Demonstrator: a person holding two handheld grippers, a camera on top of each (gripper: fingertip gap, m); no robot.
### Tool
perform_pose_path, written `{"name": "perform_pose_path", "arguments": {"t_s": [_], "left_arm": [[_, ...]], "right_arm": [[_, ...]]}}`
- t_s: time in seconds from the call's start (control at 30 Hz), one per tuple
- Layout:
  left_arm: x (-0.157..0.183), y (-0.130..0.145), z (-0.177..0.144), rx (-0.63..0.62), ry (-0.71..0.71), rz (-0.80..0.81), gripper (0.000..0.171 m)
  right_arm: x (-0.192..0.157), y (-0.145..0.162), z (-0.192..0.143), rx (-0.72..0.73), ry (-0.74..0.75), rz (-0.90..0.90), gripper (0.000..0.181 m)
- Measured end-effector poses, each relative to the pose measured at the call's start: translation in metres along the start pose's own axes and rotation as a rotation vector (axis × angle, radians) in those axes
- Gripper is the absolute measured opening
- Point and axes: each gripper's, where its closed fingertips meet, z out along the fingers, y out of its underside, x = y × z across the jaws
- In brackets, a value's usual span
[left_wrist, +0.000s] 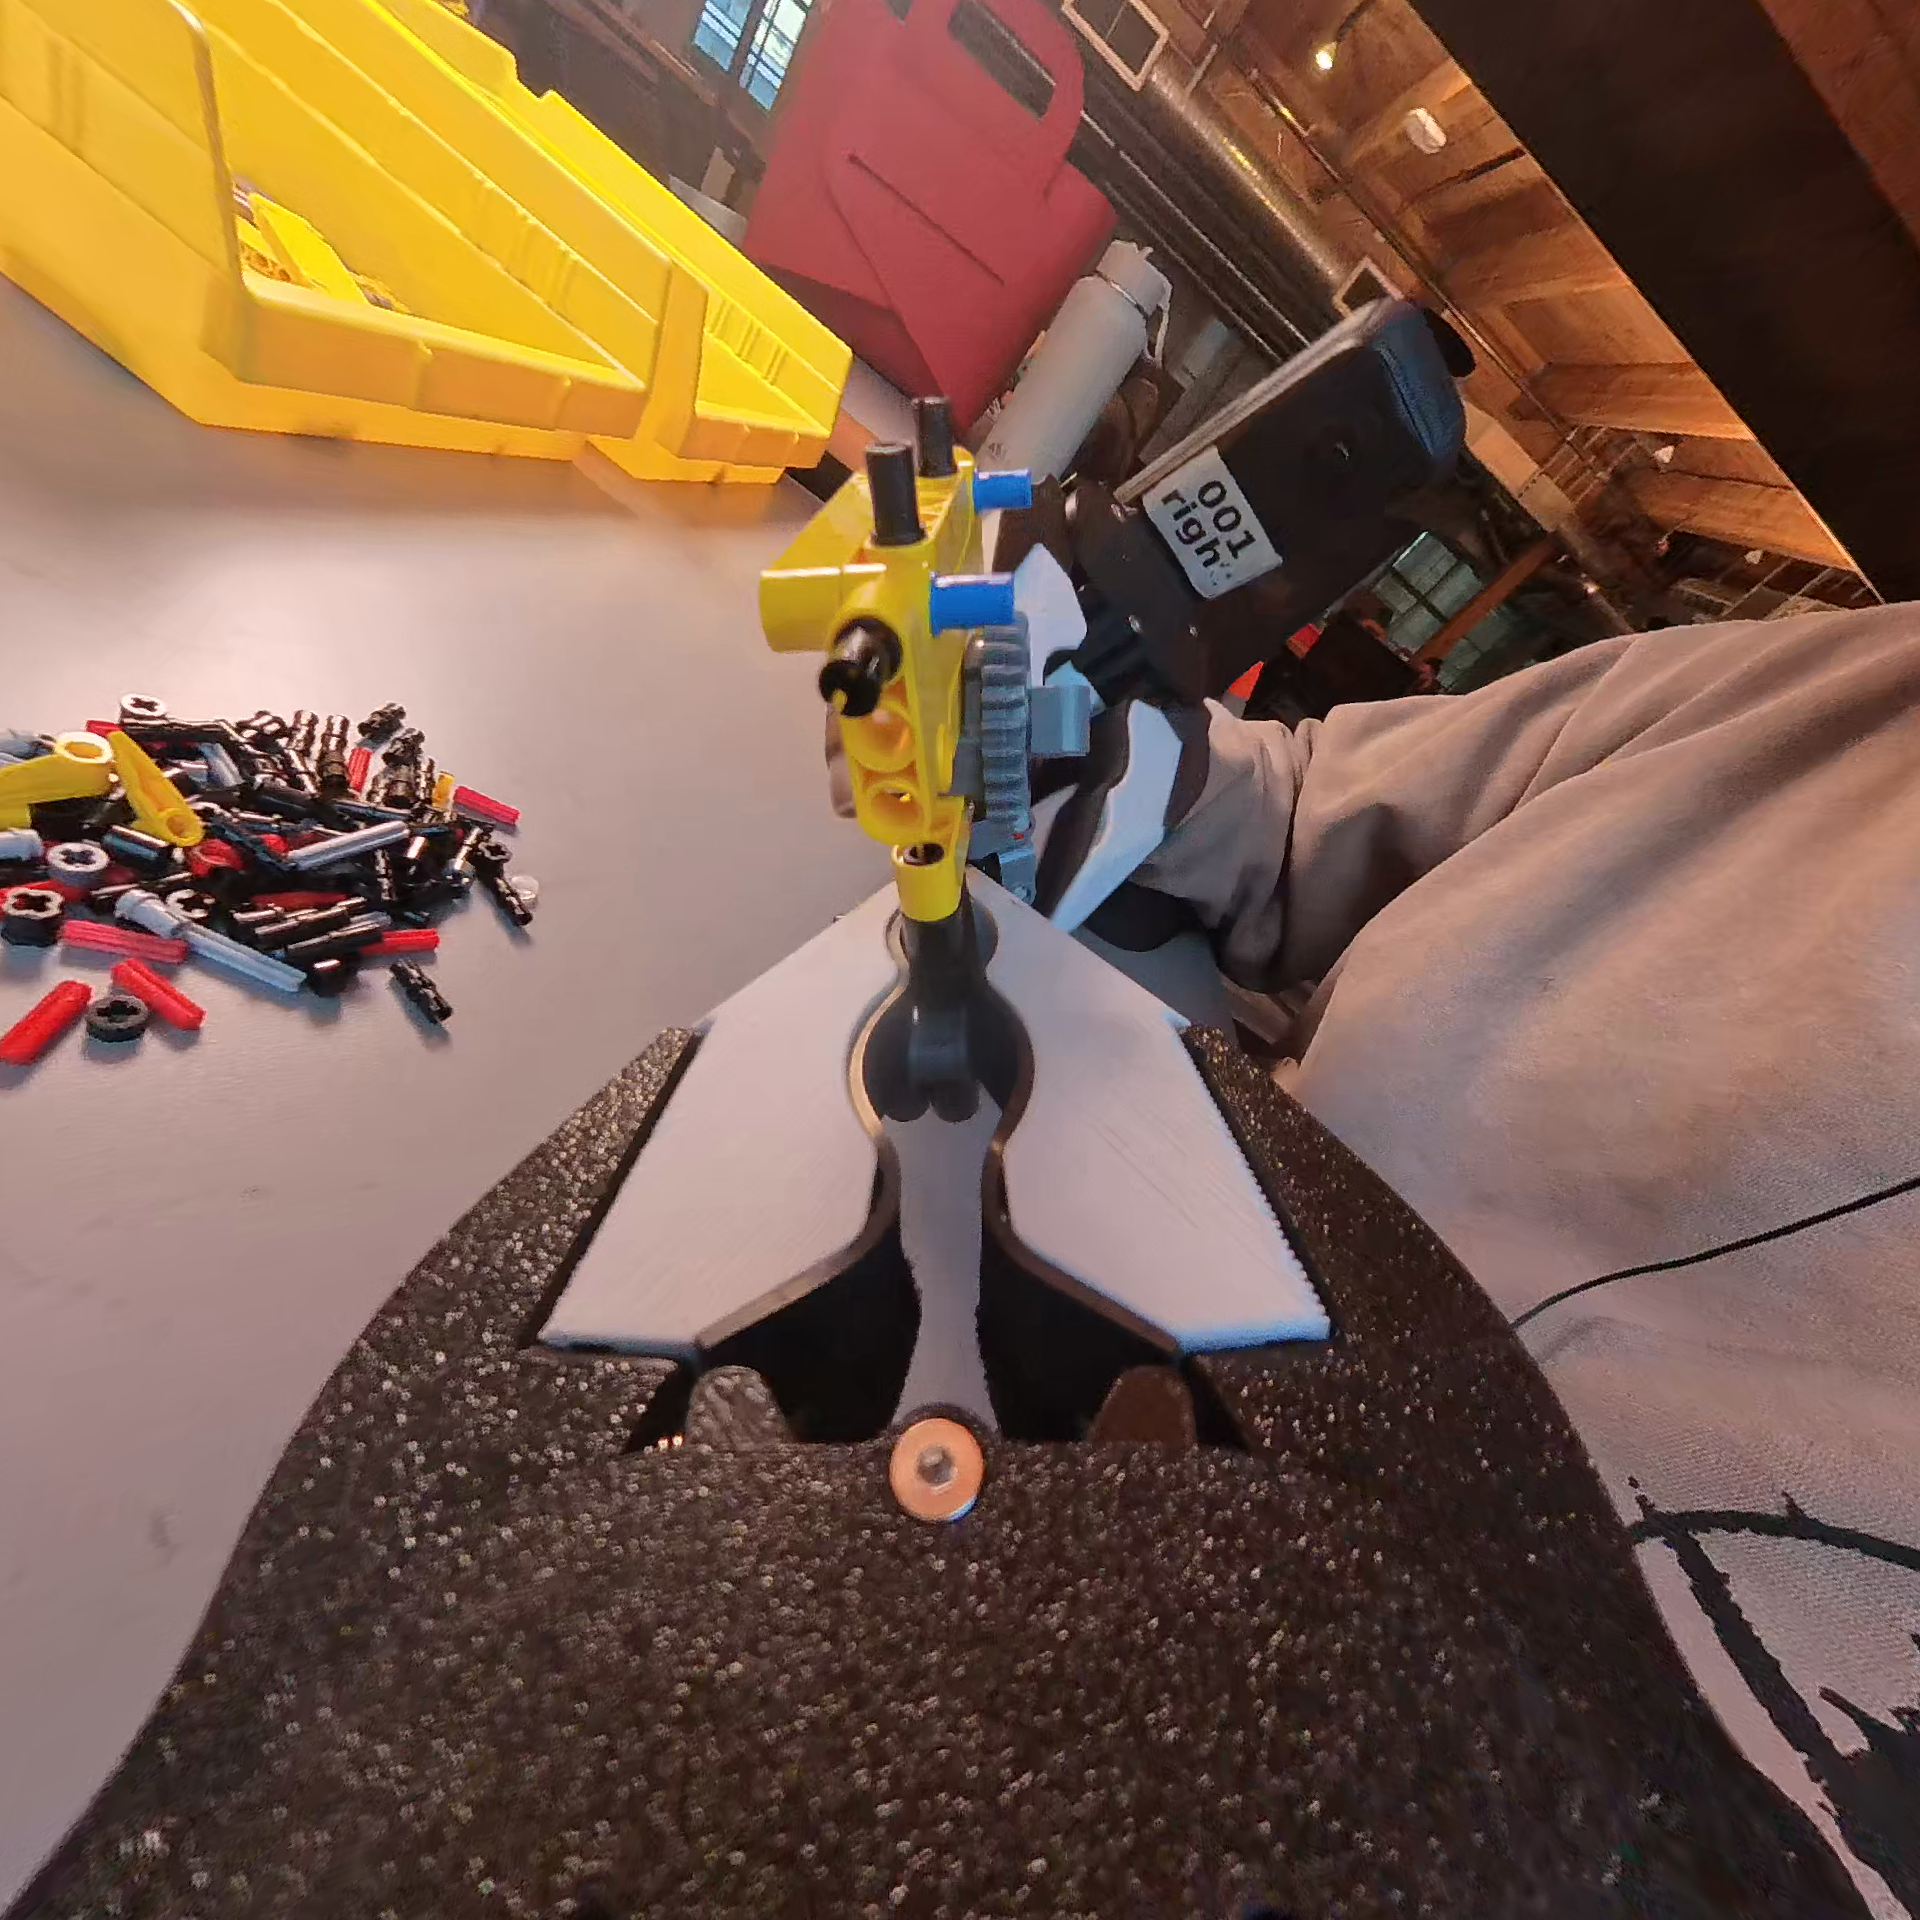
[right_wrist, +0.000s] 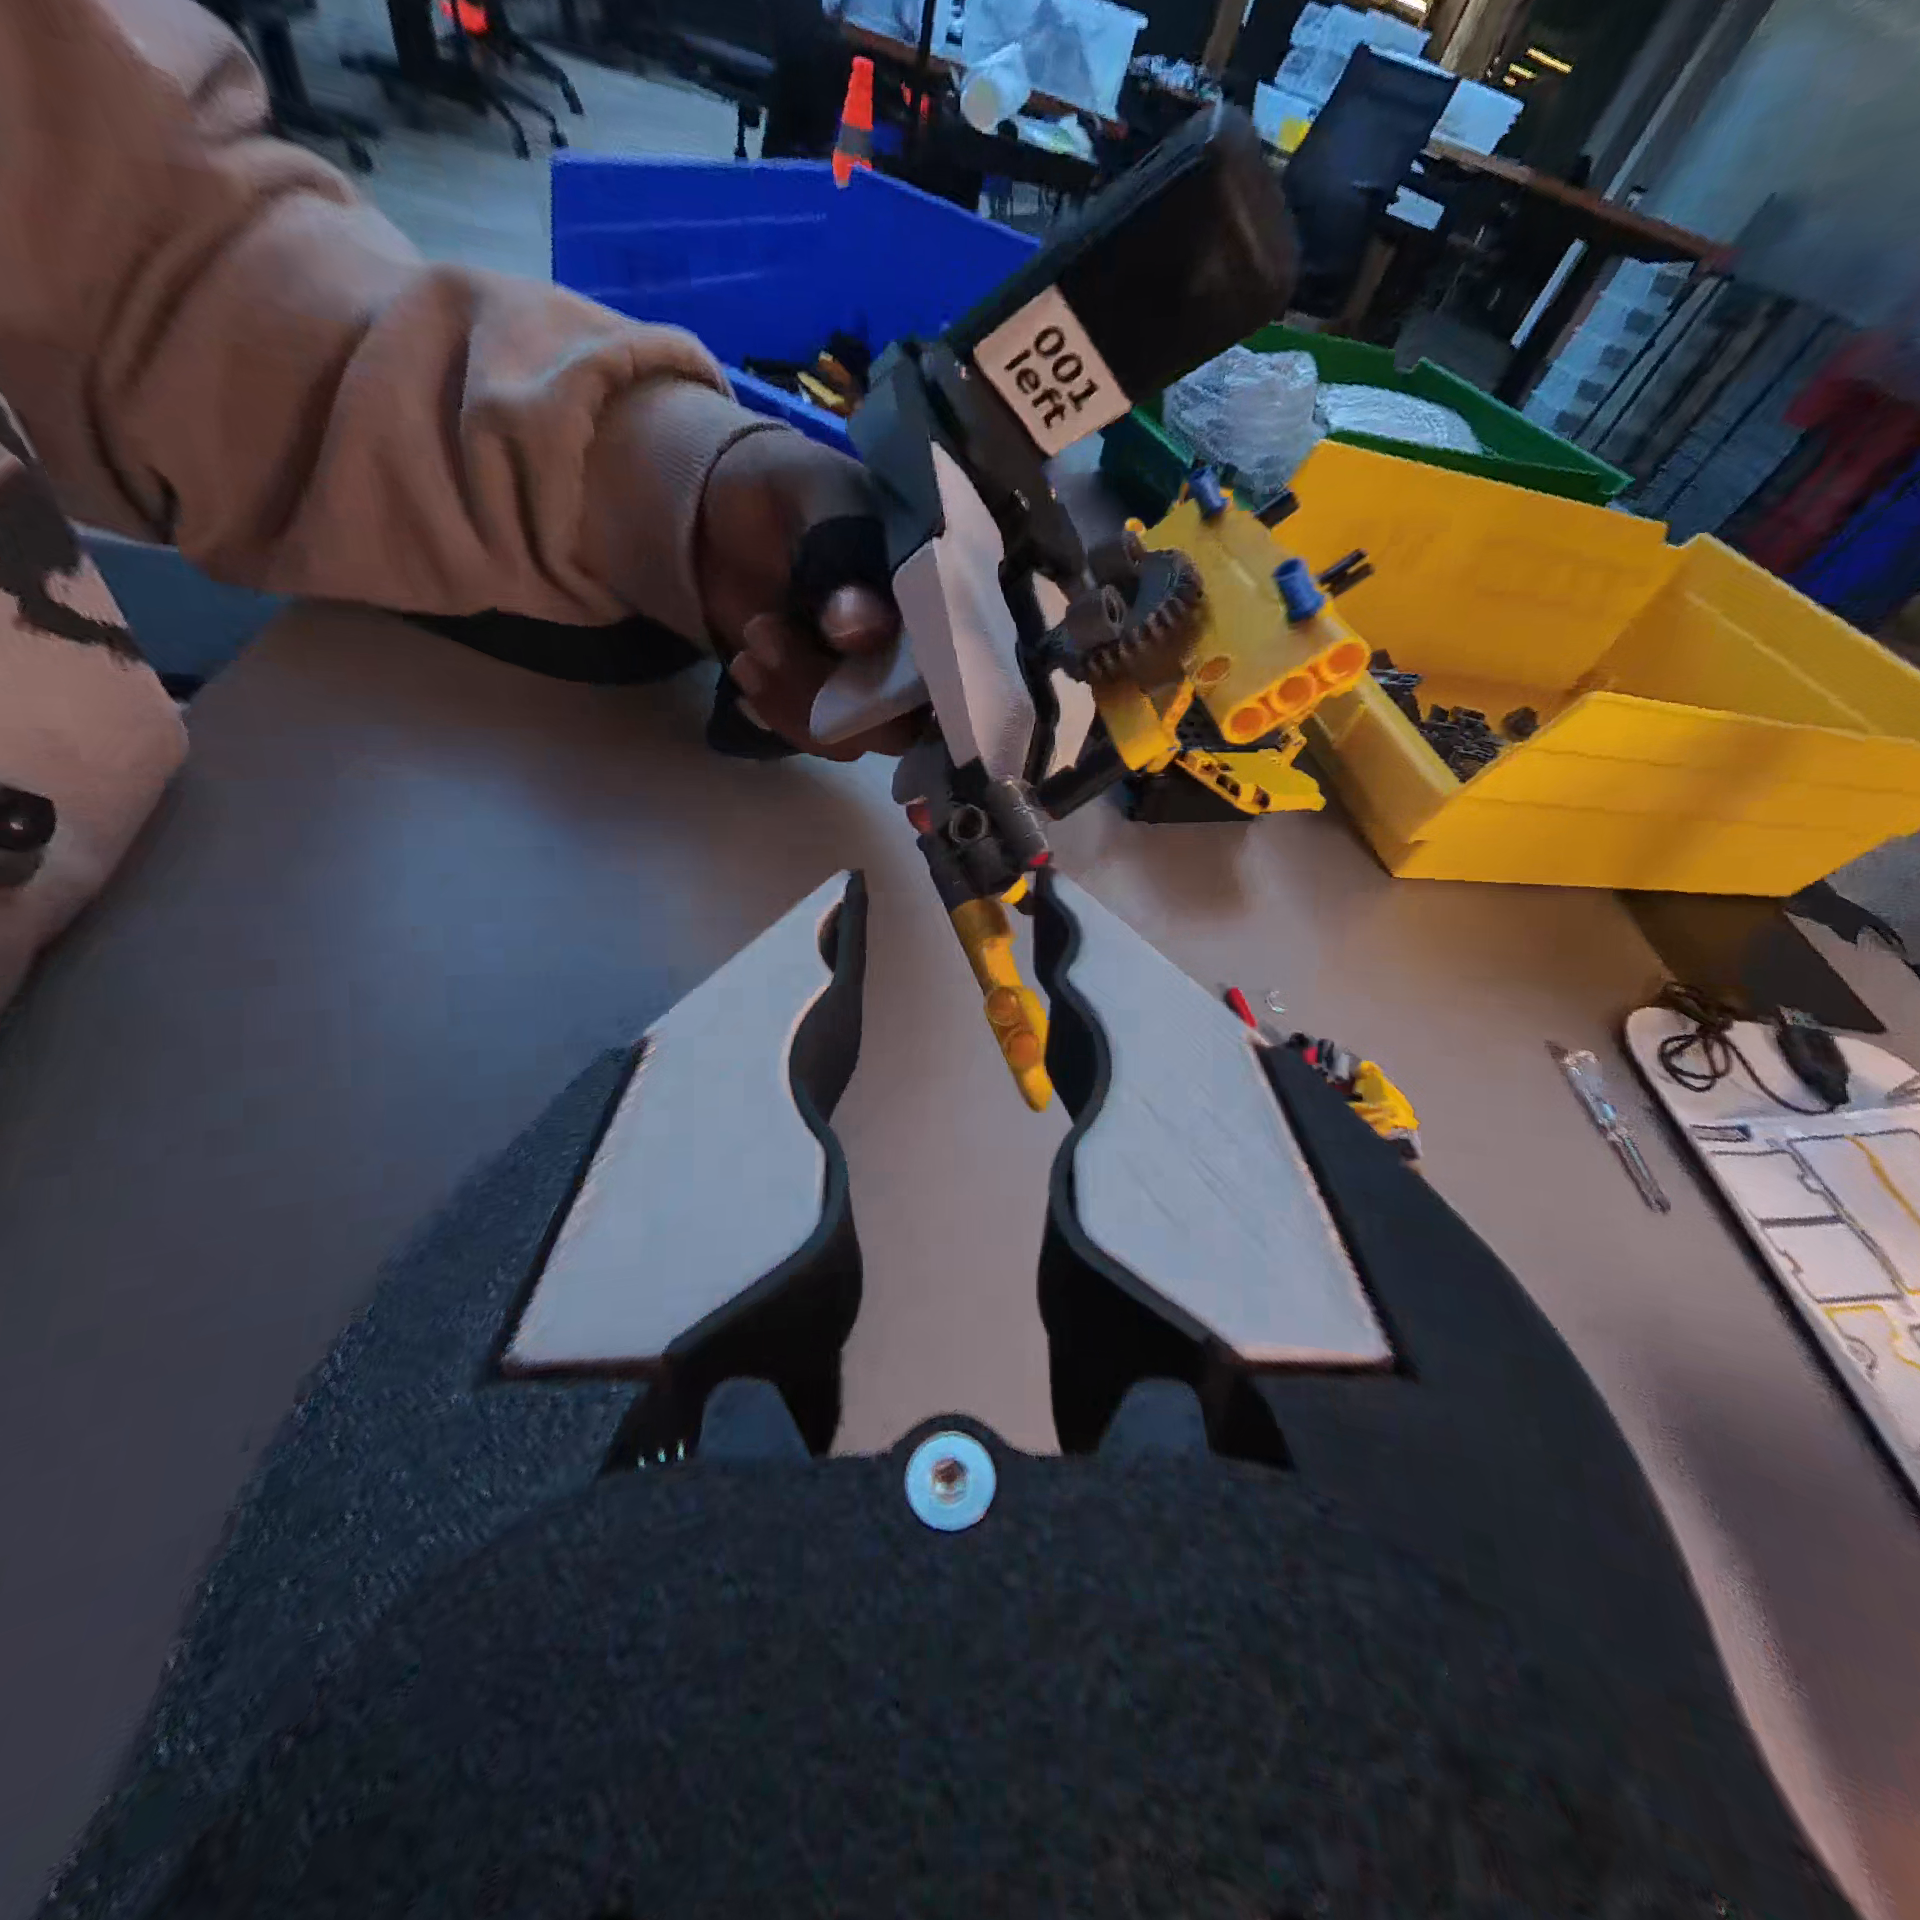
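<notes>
my left gripper (left_wrist: 940, 997) is clenched on the dark stem at the bottom of the yellow brick assembly (left_wrist: 899, 665), holding it upright above the grey table (left_wrist: 520, 582). my right gripper (right_wrist: 951, 997) stands released, its jaws apart, with a thin yellow beam (right_wrist: 1013, 1023) of the same assembly hanging between them; whether it touches the right-hand finger i cannot tell. black pins and blue pins stick out of the yellow block, and a grey gear (left_wrist: 1003, 727) sits on its side. a heap of loose pins (left_wrist: 249, 842) lies on the table to the left, well apart. yellow bins (left_wrist: 436, 270) stand behind it.
</notes>
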Motion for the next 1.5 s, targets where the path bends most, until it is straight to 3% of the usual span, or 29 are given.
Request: {"name": "perform_pose_path", "arguments": {"t_s": [0.07,0.1,0.4,0.7,0.97,1.27,1.37,1.5], "left_arm": [[0.0,0.004,0.001,-0.028,-0.001,0.011,0.001],[0.0,0.004,0.001,-0.032,-0.006,0.019,0.001],[0.0,0.005,0.0,-0.059,-0.012,0.009,0.0],[0.012,-0.001,-0.001,-0.013,0.074,-0.037,0.009],[0.018,0.001,0.001,-0.025,0.078,-0.003,0.008],[0.0,0.003,0.003,-0.095,-0.163,0.177,0.0],[-0.005,0.007,0.003,-0.126,-0.208,0.196,0.0],[-0.012,0.006,0.0,-0.128,-0.243,0.175,0.0]], "right_arm": [[0.002,0.007,0.002,-0.043,0.043,-0.081,0.012],[0.002,0.009,0.0,-0.054,0.043,-0.099,0.011],[0.005,0.011,-0.013,-0.065,-0.002,-0.073,0.009],[0.0,-0.002,-0.018,0.049,-0.115,0.162,0.009],[-0.003,-0.003,-0.015,0.059,-0.097,0.094,0.009],[0.009,0.019,-0.007,-0.034,-0.002,0.086,0.013],[0.008,0.018,-0.005,-0.028,-0.011,0.105,0.018],[0.01,0.018,-0.005,-0.033,-0.012,0.11,0.011]]}}
